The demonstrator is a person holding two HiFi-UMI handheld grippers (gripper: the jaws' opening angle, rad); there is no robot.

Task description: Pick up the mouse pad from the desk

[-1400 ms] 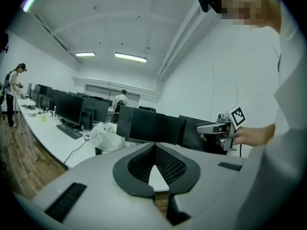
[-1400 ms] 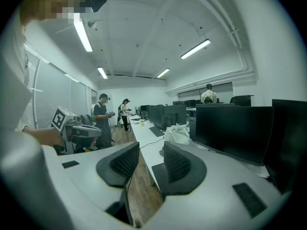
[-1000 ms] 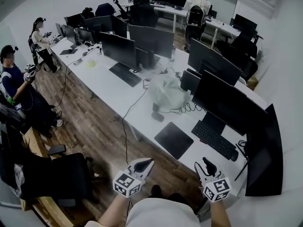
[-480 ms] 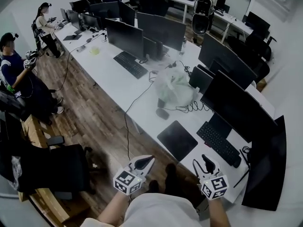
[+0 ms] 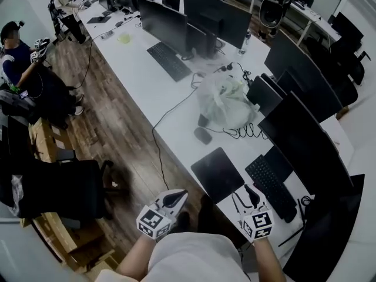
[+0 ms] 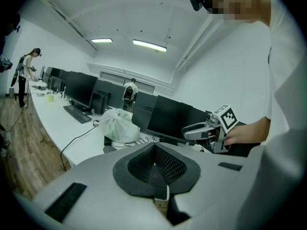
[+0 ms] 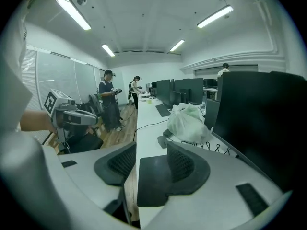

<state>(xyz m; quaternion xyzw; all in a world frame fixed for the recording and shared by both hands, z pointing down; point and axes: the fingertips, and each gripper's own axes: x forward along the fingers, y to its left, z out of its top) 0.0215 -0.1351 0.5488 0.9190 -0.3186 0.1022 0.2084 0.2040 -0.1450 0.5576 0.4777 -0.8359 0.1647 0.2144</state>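
**Task item.** The mouse pad (image 5: 217, 174) lies flat on the white bench (image 5: 147, 93), close to the near edge. A keyboard (image 5: 273, 184) lies just beside it on the right. A mouse (image 5: 203, 135) and a white plastic bag (image 5: 226, 101) sit further back along the bench. Neither gripper touches the pad.

**Right gripper.** The right gripper (image 5: 244, 196) is held above the near edge of the bench, by the pad's near right corner and close to the keyboard. Its jaws stand moderately apart and have just been opening. Nothing is clamped between them. In the right gripper view, the pad shows through the gap, lying on the bench ahead of the pads.

**Left gripper.** The left gripper (image 5: 175, 197) is held off the bench, over the wooden floor (image 5: 117, 140), to the left of the pad's near corner. In the left gripper view, its ribbed pads meet at the tips, so the jaws are closed with nothing between them.

**Surroundings.** Dark monitors (image 5: 305, 140) stand in a row behind the keyboard. A cable (image 5: 161, 128) runs across the bench and drops over its edge.
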